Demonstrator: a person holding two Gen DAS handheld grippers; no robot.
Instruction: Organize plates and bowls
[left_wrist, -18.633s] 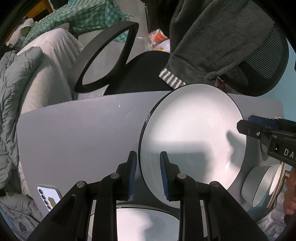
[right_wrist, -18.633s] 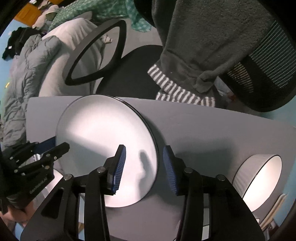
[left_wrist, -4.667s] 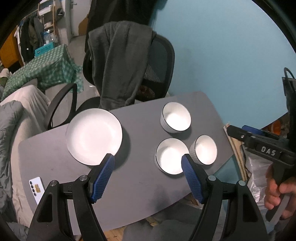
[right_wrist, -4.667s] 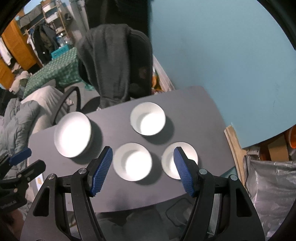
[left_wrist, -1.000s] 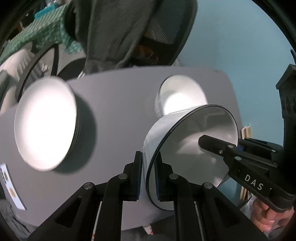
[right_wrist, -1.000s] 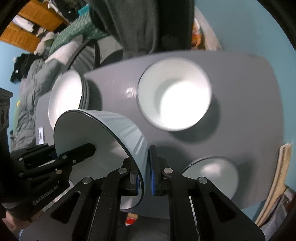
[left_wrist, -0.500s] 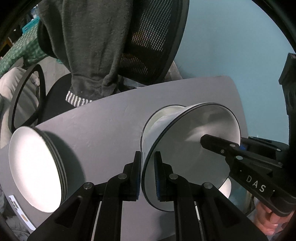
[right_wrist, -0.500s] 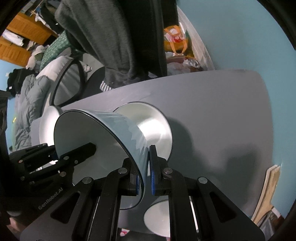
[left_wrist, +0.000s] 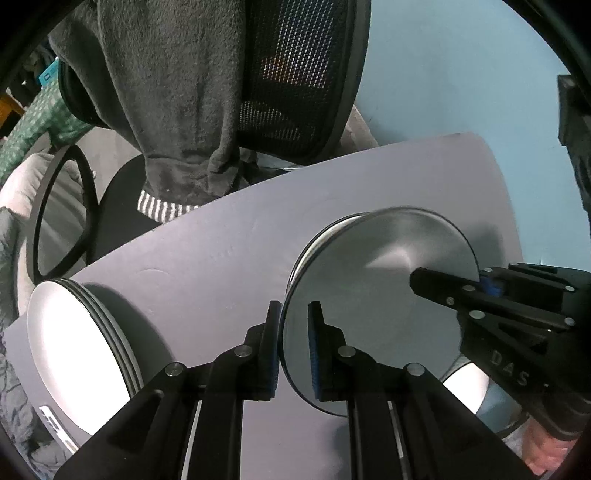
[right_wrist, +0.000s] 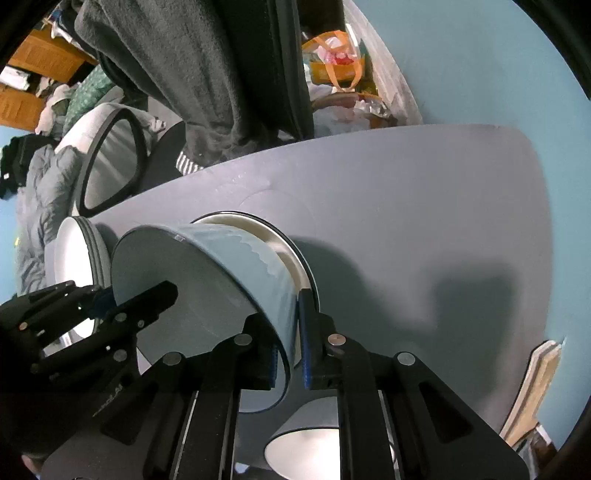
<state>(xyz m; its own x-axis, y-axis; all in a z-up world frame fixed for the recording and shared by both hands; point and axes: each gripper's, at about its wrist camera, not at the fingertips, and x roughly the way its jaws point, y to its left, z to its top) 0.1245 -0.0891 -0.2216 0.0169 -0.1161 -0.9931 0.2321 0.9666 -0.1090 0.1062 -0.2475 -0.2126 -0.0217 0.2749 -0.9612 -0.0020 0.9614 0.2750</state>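
held bowl (right_wrist: 207, 291) now nested in second bowl (right_wrist: 280, 243)

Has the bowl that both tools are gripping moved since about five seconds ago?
Yes. The held bowl has left its bare table spot and now sits tilted in the far bowl, nearer the chair.

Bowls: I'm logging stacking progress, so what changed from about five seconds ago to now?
Both grippers, then open above three separate bowls, now have jaws shut on opposite rims of one bowl, lowering it into the far bowl. The left gripper and right gripper share it. The plate stack and near bowl stayed put.
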